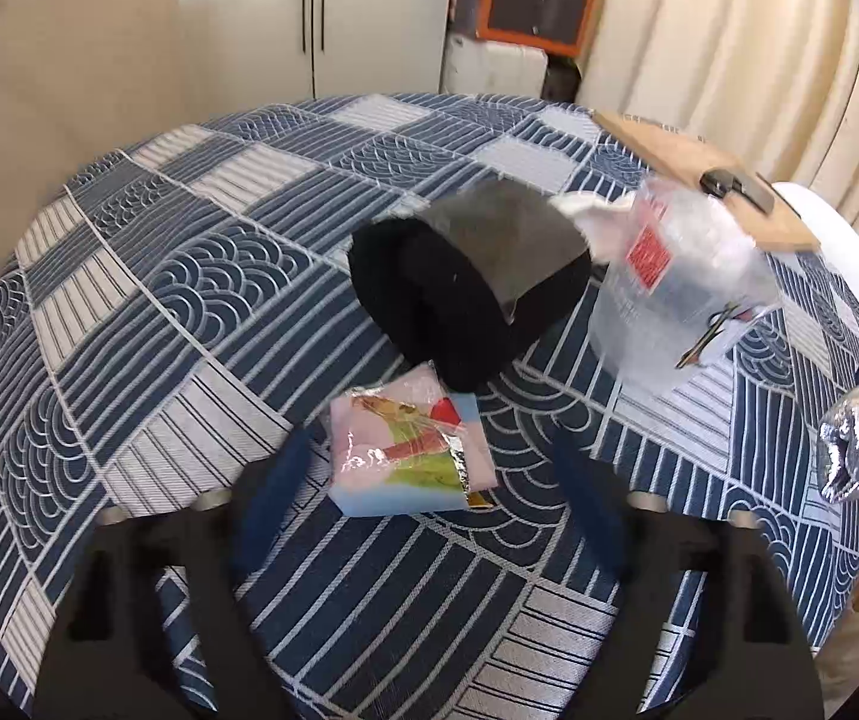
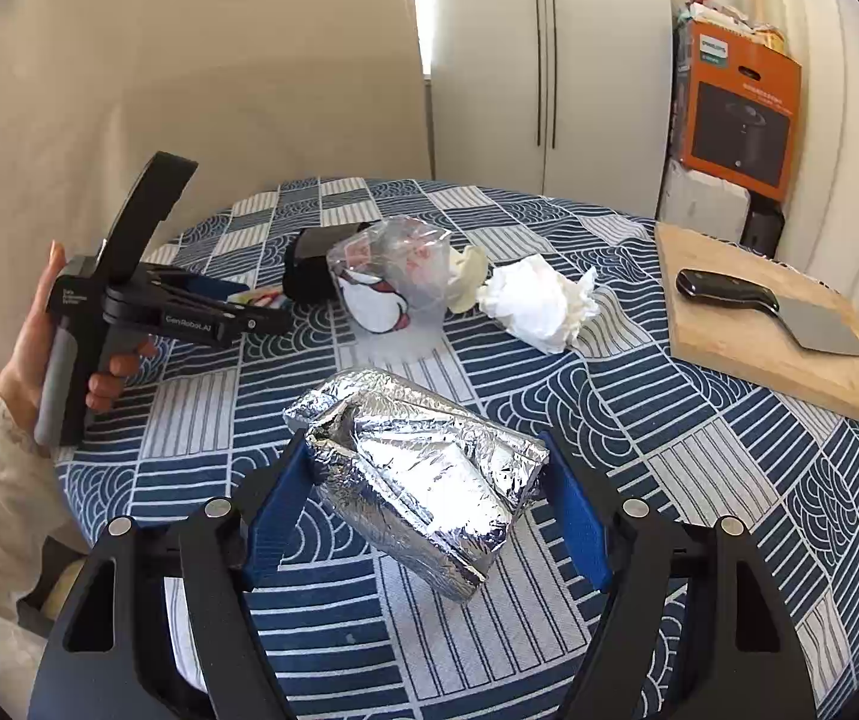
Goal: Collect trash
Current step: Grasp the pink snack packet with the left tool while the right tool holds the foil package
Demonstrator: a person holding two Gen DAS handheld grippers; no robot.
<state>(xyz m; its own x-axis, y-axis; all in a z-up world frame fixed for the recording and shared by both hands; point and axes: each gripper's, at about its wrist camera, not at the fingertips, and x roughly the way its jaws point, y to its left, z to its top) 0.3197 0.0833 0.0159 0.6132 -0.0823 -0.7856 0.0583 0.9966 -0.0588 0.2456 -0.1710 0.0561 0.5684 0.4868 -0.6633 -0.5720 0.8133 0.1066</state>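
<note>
At the left edge of the round surface covered by a blue-and-white patterned cloth (image 2: 639, 420), the person's left hand (image 2: 39, 348) holds the left gripper (image 1: 429, 480), whose blue fingers (image 1: 273, 492) stand spread apart with nothing between them. Just ahead of them lies a pale pink and blue sponge-like block with a torn colourful foil wrapper (image 1: 414, 453) on top. Behind it, toward the middle of the surface, a black cylindrical holder with a grey band (image 1: 471, 276) lies tipped on its side. Beside it to the right stands a crinkled clear plastic bag with red print (image 1: 675, 264), and right of that rests a crumpled white paper tissue (image 2: 540, 303).

Near the front edge, the right gripper (image 2: 429, 486) has its blue fingers (image 2: 276, 510) closed against both sides of a crumpled silver aluminium-foil bundle (image 2: 423, 474), which appears lifted off the cloth.

At the right edge sits a rectangular wooden cutting board (image 2: 771, 348) carrying a cleaver with a black handle (image 2: 771, 312). Beyond the surface, at the back right, an orange cardboard box (image 2: 738, 114) stands against a white cupboard (image 2: 549, 60).
</note>
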